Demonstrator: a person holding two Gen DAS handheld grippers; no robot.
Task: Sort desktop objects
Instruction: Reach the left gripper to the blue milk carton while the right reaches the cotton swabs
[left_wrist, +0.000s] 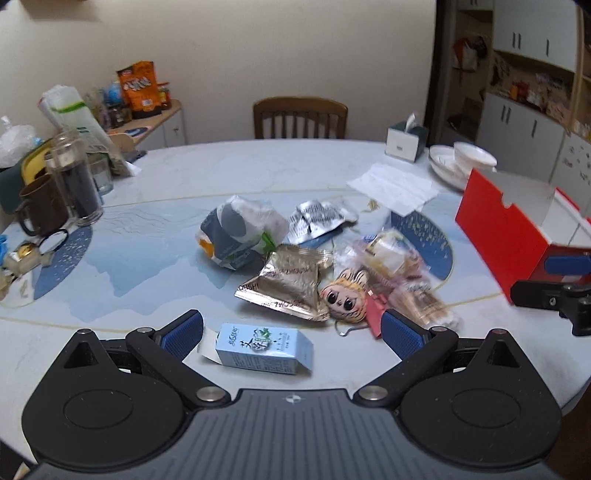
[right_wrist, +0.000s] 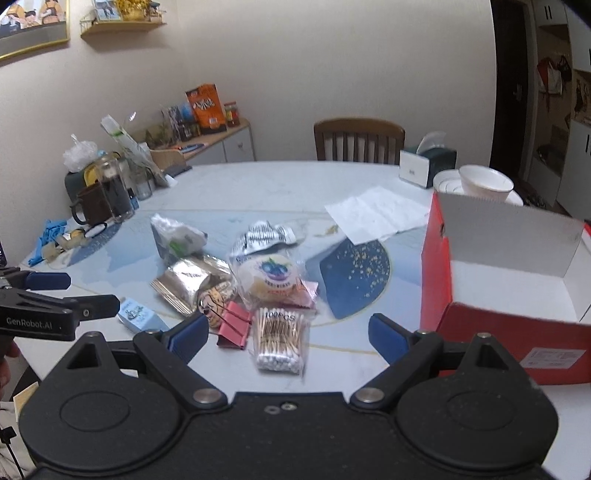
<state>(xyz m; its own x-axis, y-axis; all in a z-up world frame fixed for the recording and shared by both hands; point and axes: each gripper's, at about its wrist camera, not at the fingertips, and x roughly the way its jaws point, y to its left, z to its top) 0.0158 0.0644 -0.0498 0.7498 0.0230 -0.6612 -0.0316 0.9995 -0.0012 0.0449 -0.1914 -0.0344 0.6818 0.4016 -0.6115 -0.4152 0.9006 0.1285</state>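
Note:
A heap of small items lies mid-table. In the left wrist view my left gripper (left_wrist: 291, 332) is open, with a light blue carton (left_wrist: 264, 348) lying between its fingers. Beyond it are a gold foil packet (left_wrist: 288, 288), a tiger-face keychain (left_wrist: 345, 301) and a crumpled grey-white bag (left_wrist: 240, 232). In the right wrist view my right gripper (right_wrist: 288, 332) is open and empty above a bag of cotton swabs (right_wrist: 280, 339), beside a pink binder clip (right_wrist: 232, 328) and a blueberry pastry (right_wrist: 269, 278). The open red box (right_wrist: 491, 280) stands at right.
A silver wrapper (left_wrist: 317, 219), paper sheet (left_wrist: 395, 186), tissue box (left_wrist: 406, 142), white bowl on plates (left_wrist: 461, 160) and a chair (left_wrist: 299, 118) lie beyond. Mug and glass jar (left_wrist: 74, 184) stand at left. The table's near edge curves close at lower right.

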